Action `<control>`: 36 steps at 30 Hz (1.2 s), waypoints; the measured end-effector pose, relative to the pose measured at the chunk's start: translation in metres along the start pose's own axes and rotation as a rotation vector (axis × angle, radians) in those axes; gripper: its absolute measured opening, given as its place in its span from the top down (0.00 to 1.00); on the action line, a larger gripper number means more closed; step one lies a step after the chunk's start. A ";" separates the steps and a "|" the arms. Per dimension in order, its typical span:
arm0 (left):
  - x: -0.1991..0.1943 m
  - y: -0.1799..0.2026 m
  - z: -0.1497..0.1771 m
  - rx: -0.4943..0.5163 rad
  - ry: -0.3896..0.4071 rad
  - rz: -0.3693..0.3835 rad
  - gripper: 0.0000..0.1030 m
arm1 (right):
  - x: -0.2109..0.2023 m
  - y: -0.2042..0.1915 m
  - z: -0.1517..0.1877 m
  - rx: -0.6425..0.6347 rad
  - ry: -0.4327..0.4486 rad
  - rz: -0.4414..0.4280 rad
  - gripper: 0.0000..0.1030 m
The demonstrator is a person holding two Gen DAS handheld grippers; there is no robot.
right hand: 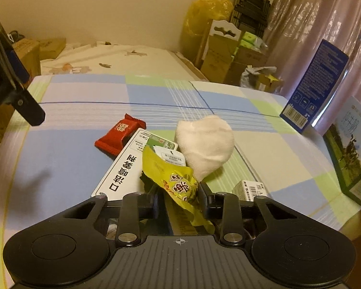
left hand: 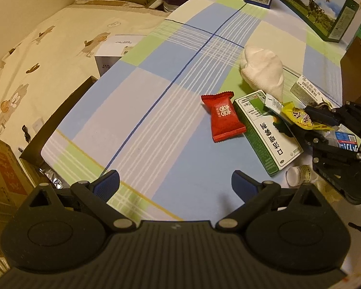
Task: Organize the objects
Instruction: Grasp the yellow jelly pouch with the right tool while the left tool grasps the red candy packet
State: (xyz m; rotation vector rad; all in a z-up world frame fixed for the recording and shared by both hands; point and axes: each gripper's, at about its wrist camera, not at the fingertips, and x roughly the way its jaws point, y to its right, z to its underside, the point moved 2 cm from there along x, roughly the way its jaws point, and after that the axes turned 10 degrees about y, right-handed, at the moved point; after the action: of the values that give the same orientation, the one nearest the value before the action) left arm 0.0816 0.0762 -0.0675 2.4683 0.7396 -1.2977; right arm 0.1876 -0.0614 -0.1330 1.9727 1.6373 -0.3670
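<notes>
The right tool (right hand: 178, 192) pinches a crinkled yellow snack packet (right hand: 178, 183) between its black fingers, just above a green-and-white cardboard medicine box (right hand: 122, 171) on the checked-cloth counter (right hand: 60, 149). A red foil candy wrapper (left hand: 222, 118) touches that box's far end; a crumpled white tissue (right hand: 207, 142) lies beside. The left tool (left hand: 175, 183) hovers with fingers spread wide over bare cloth.

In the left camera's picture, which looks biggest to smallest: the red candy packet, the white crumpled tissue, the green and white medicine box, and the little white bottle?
1. Green and white medicine box
2. White crumpled tissue, though it lies farther away, so it is close to the box
3. Red candy packet
4. Little white bottle, partly hidden
</notes>
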 end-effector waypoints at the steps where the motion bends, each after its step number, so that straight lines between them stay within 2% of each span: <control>1: 0.000 0.001 0.000 -0.001 0.000 -0.001 0.05 | -0.001 0.002 -0.001 0.018 0.005 -0.001 0.75; 3: 0.001 0.005 0.000 -0.002 -0.002 -0.003 0.05 | -0.006 0.009 -0.002 0.066 0.020 -0.007 0.81; 9: 0.007 0.019 -0.004 0.004 0.011 -0.006 0.05 | -0.028 0.042 -0.009 0.311 0.074 -0.040 0.81; 14: 0.016 0.030 -0.010 0.009 0.034 -0.016 0.05 | -0.056 0.075 -0.011 0.507 0.112 -0.016 0.81; 17: 0.025 0.037 -0.015 0.006 0.052 -0.012 0.06 | -0.076 0.094 -0.009 0.583 0.132 0.010 0.81; 21: 0.040 0.042 -0.022 0.017 0.052 -0.009 0.13 | -0.104 0.116 -0.004 0.667 0.157 0.055 0.81; 26: 0.059 0.048 -0.034 0.049 0.065 0.019 0.15 | -0.138 0.132 0.001 0.753 0.187 0.141 0.81; 30: 0.073 0.048 -0.043 0.083 0.060 0.048 0.29 | -0.163 0.132 0.004 0.792 0.193 0.224 0.81; 36: 0.089 0.041 -0.051 0.124 0.032 0.088 0.35 | -0.185 0.128 0.012 0.848 0.178 0.351 0.81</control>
State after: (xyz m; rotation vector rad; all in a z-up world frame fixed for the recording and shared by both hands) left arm 0.1809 0.0927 -0.1122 2.5927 0.5663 -1.3125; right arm 0.2715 -0.2338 -0.0141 2.9266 1.2854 -0.8691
